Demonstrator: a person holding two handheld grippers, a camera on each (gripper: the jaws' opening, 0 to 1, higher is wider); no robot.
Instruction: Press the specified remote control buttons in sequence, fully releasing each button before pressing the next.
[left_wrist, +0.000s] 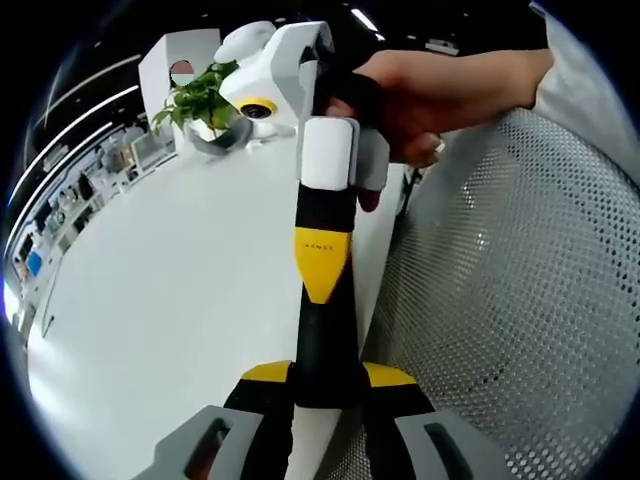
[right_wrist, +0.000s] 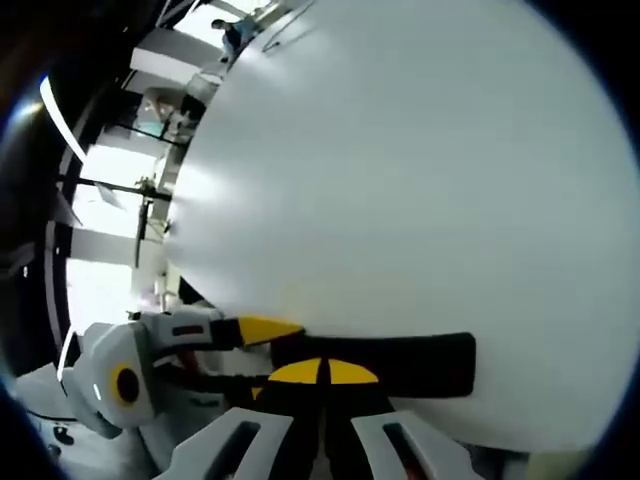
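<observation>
Over the edge of the white table (left_wrist: 150, 300), beside a mesh chair (left_wrist: 520, 300), I see the black remote (left_wrist: 325, 350) held in the air. Its long axis runs straight out from the left gripper (left_wrist: 327, 375), which is clenched on the near end. The right gripper (left_wrist: 322, 275), jaws apparently closed together, rests its tip on the remote. Risk: press force levers the end-held remote, causing slip or drop. I cannot tell where the button face points.

The right gripper (right_wrist: 312, 425) grips a black remote (right_wrist: 400, 365) over the white table (right_wrist: 420, 180); left gripper (right_wrist: 255, 332) touches it.
</observation>
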